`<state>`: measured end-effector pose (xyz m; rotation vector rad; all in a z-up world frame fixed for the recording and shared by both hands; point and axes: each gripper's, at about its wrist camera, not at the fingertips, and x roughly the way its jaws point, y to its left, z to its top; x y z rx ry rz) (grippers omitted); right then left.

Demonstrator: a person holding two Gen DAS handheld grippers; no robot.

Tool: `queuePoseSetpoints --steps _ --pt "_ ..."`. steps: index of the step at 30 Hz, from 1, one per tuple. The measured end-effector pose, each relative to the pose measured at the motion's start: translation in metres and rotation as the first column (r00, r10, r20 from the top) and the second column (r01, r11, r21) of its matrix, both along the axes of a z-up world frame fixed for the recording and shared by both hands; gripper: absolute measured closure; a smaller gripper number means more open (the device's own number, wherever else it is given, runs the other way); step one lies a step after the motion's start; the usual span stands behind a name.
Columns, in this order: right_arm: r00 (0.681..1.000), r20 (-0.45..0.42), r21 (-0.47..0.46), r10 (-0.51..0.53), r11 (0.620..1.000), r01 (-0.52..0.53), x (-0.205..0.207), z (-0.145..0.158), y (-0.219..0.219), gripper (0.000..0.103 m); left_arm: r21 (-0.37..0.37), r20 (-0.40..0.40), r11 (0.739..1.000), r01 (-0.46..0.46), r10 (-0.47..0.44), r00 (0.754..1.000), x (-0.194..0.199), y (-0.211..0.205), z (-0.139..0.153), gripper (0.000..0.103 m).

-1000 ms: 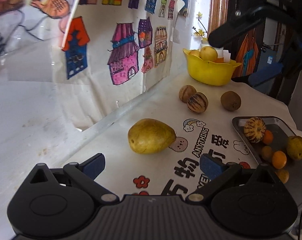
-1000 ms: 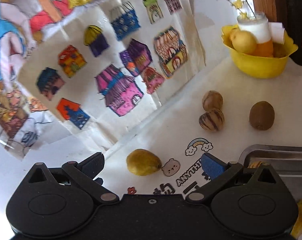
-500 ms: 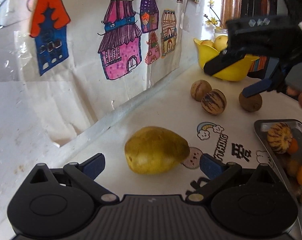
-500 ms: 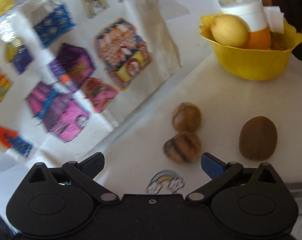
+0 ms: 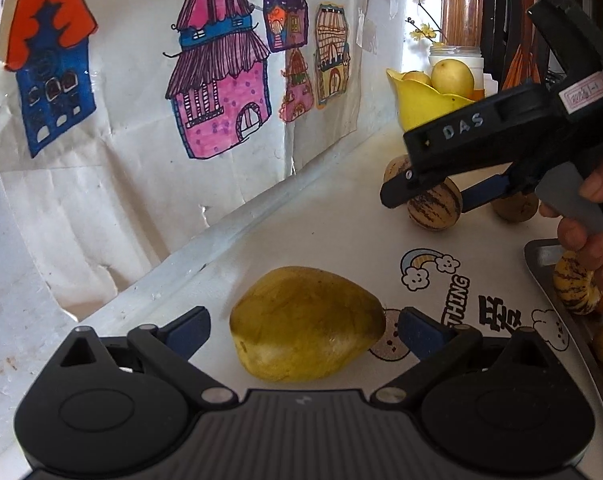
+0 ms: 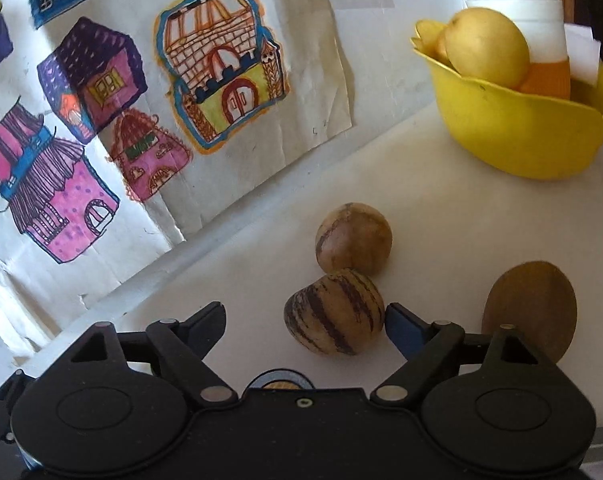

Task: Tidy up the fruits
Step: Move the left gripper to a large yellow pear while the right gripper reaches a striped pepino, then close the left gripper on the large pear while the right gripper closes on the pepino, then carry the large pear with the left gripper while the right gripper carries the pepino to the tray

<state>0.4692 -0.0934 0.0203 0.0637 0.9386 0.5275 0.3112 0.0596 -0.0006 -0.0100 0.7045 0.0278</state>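
— How are the grippers set?

— The left gripper (image 5: 303, 330) is spread wide around the yellow-green pear (image 5: 305, 324), its jaws just narrowed, the pads seen clear of the skin. The right gripper (image 6: 305, 326) has just been narrowing around the striped melon (image 6: 335, 312); no firm grip is seen.

— Where is the fruit placed?

— The pear is laid near the wall edge of the surface (image 5: 341, 236); the melon is touched by a second melon (image 6: 355, 238), beside a brown fruit (image 6: 531, 308).

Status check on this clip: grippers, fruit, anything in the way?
Left gripper open around the yellow pear, jaws just closing, no grip. Right gripper closing on the striped fruit, not yet clamped. Second striped fruit touching behind; brown fruit beside.
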Motion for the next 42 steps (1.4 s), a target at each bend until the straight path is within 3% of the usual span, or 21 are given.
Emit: queuePoseSetpoints --steps 6,13,19,25,34,42 --pt "1.000 0.001 -0.010 -0.003 1.000 0.003 0.000 -0.010 -0.003 0.023 -0.019 -0.001 1.000 -0.009 0.009 1.000 0.002 0.002 -0.004 0.015" --pt "1.000 0.008 -0.007 0.000 1.000 0.000 0.005 -0.013 0.003 0.024 -0.029 0.013 1.000 -0.006 0.006 1.000 0.002 0.002 -0.003 0.025" --pt "0.998 0.062 -0.053 0.029 0.998 -0.025 -0.004 -0.010 0.000 0.029 -0.013 0.026 1.000 -0.011 0.012 1.000 0.002 0.000 -0.004 0.027" --pt "0.986 0.161 -0.132 0.055 0.991 -0.034 -0.012 -0.013 0.004 0.047 -0.010 0.028 1.000 -0.021 0.022 0.999 0.001 -0.001 -0.004 0.027" --pt "0.980 0.187 -0.071 0.072 0.996 -0.060 -0.010 -0.014 -0.007 0.049 0.002 0.028 1.000 -0.011 0.011 1.000 -0.003 -0.003 -0.004 0.028" --pt "0.969 0.209 -0.020 0.130 0.992 -0.128 -0.034 -0.008 -0.007 0.049 -0.027 0.022 1.000 -0.009 0.009 1.000 -0.015 0.000 -0.001 0.028"
